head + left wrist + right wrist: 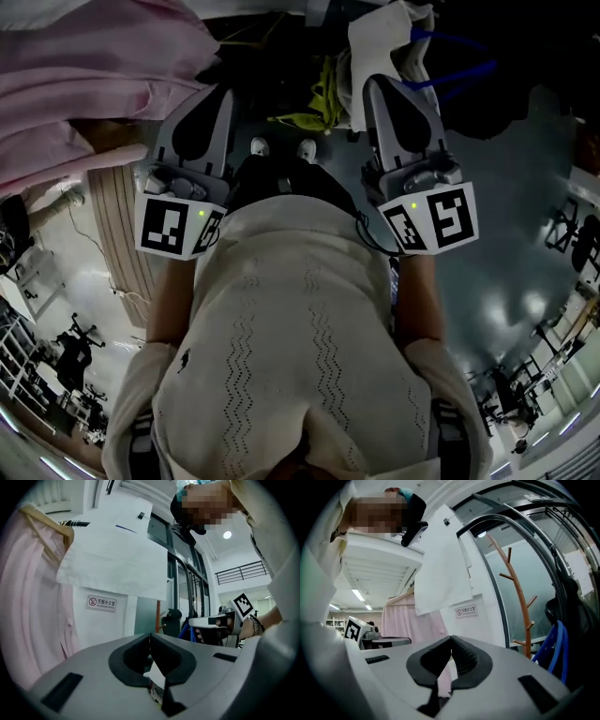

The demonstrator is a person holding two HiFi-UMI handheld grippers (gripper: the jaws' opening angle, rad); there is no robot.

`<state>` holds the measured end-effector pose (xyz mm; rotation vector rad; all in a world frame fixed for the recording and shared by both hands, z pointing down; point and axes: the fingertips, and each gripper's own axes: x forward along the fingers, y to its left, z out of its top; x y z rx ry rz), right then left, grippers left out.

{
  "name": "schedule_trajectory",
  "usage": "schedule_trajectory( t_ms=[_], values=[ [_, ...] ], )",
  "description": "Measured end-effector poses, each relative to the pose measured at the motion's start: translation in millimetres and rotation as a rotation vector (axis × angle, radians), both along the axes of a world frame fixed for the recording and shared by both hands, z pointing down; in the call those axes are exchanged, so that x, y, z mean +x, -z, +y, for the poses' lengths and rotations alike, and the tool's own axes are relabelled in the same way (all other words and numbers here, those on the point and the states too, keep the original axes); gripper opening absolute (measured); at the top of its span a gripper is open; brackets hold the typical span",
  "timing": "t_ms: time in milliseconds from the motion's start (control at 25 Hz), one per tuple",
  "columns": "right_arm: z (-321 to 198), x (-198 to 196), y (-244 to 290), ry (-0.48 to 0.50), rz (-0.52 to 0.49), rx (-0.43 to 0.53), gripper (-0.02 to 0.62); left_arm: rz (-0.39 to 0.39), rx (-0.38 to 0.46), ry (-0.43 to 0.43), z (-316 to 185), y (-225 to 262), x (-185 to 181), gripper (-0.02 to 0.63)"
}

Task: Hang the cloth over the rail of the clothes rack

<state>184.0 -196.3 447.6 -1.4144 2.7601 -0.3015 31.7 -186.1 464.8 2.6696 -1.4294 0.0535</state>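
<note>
A white cloth (112,559) hangs up high in front of both grippers, spread flat, and it also shows in the right gripper view (440,569). In the head view the white cloth (389,37) drapes just beyond my right gripper (377,84). That gripper (451,639) is shut, its ribbed pads meeting with nothing between them. My left gripper (223,92) is held level beside it, and in its own view the left gripper (150,635) is shut too and holds nothing. Neither gripper touches the cloth.
A pink garment (28,602) on a wooden hanger hangs left of the cloth, seen also as pink folds (84,75). An orange coat tree (520,597) and blue straps (553,644) stand to the right. A yellow item (319,103) lies on the floor past the person's shoes (281,147).
</note>
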Motion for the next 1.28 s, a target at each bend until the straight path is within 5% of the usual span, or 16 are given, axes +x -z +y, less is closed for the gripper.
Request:
schedule_trajectory(
  t_ms=[360, 640, 1000, 1280],
  values=[
    [12.2, -50.9, -4.0, 0.111, 0.038, 0.009, 0.018, 0.026, 0.091, -0.058, 3.2, 20.5, 12.4, 0.013],
    [2.3, -54.2, -5.7, 0.026, -0.024, -0.009, 0.018, 0.056, 0.063, -0.031, 7.4, 18.8, -8.6, 0.013],
    [15.7, -86.1, -1.2, 0.184, 0.042, -0.035, 0.018, 0.041, 0.066, -0.114, 11.1, 14.6, -11.4, 0.013],
    [25.3, -103.8, -4.5, 0.205, 0.074, -0.034, 0.018, 0.063, 0.058, -0.157, 12.7, 19.3, 2.8, 0.012]
  ],
)
